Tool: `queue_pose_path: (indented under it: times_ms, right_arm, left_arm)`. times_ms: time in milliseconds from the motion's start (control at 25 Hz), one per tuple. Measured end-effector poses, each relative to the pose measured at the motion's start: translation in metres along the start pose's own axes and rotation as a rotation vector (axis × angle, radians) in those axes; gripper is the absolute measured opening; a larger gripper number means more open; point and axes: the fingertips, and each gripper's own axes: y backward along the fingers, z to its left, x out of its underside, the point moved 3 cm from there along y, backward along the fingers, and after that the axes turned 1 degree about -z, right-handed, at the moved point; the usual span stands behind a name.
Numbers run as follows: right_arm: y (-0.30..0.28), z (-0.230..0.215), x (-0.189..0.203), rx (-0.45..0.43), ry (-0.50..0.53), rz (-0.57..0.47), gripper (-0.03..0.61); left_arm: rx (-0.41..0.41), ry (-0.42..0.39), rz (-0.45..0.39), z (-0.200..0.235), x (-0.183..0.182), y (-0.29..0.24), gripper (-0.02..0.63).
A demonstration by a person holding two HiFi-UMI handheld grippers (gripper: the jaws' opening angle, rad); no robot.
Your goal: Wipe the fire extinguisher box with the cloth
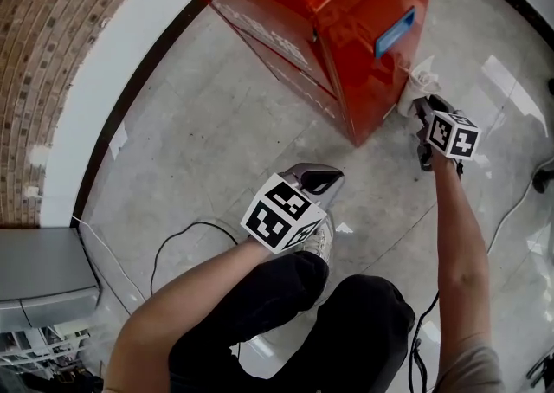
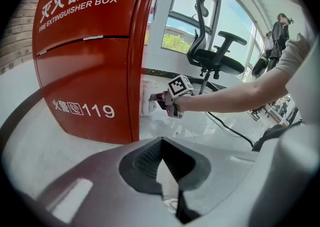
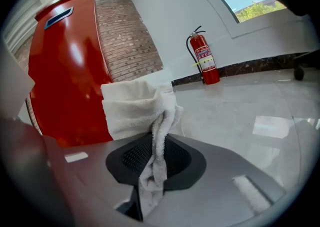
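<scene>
1. My right jaws (image 1: 421, 110) are clenched on the cloth (image 3: 132, 108): a twisted strand runs between the pads, and the rest fans out ahead as a white wad
2. The box (image 1: 363, 36) stands upright on the floor (image 1: 216, 140) ahead of me. The wad sits low at its side face, near the front corner, touching it or just short of it; I can't tell which
3. My left jaws (image 2: 165, 171) are closed on nothing. They hang well apart from the box and point at its printed front face, so I judge they have no part in this step
4. The step in hand, as I read it, is wiping that side face. To do it well I would lead with the fanned wad and keep the jaw tips off the paint
5. Only a thin strand is pinched, so drag on the panel could pull the cloth free. The grip should stay firm and the pressure moderate
6. Long overlapping strokes with the wad flat on the panel should cover it evenly
7. The blue tab (image 1: 395, 32) high on that face may snag the cloth, so I would ease around it
8. I can't tell which faces are already clean
</scene>
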Motion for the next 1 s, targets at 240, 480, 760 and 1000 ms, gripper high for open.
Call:
queue_pose_path:
  times_ms: [240,480,760,1000]
  right_arm:
    - [-0.008,0.014,0.030,-0.003,-0.067,0.065,0.078]
    - [0.006,0.054,0.053,-0.079,-0.082,0.106,0.078]
    - [0.026,0.109,0.079,-0.193,-0.078,0.158,0.078]
    - [0.051,0.162,0.073,-0.353,-0.026,0.158,0.078]
  left_arm:
    - [-0.007,0.017,-0.003,0.006,0.004,0.000,0.002]
    - [0.008,0.010,0.003,0.000,0.003,0.003,0.002]
    - [0.009,-0.048,0.022,-0.012,-0.002,0.020,0.002]
    - [-0.011,-0.096,0.037,-0.010,-0.007,0.042,0.002]
